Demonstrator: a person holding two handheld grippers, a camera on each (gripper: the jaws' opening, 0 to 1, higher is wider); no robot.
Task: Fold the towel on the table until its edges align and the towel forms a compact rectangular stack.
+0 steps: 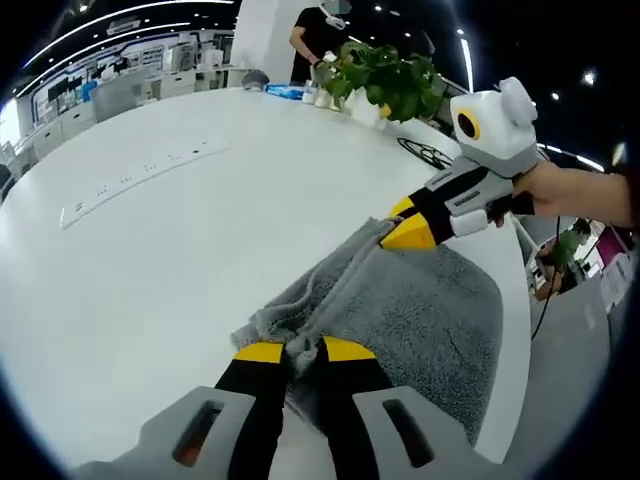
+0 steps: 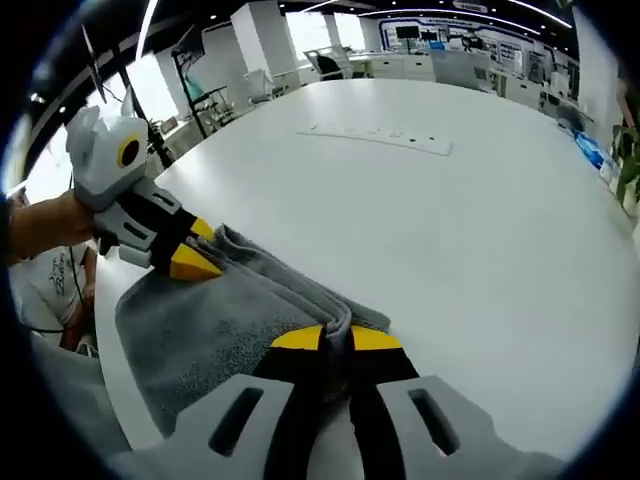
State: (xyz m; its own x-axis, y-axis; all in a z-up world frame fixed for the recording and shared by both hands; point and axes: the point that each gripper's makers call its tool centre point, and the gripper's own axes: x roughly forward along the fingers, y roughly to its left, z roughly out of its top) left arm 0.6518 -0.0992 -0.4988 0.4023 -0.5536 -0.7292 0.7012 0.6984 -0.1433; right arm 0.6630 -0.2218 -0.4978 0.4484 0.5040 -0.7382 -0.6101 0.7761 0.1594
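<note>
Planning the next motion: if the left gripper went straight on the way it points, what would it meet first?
The left gripper is already shut on the towel. Straight ahead lies more bunched towel, then probably the right gripper pinching its far corner, though depth is unclear.

Left tool [image 1: 305, 349] and right tool [image 2: 336, 337] low, jaws clamped (both pinching fabric).

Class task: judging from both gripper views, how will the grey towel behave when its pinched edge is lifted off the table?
The towel probably hangs limp: it bunches in folds at the left gripper. Its thick pile suggests it grips rather than slips. The right gripper pinches layers, so these may drag together.
</note>
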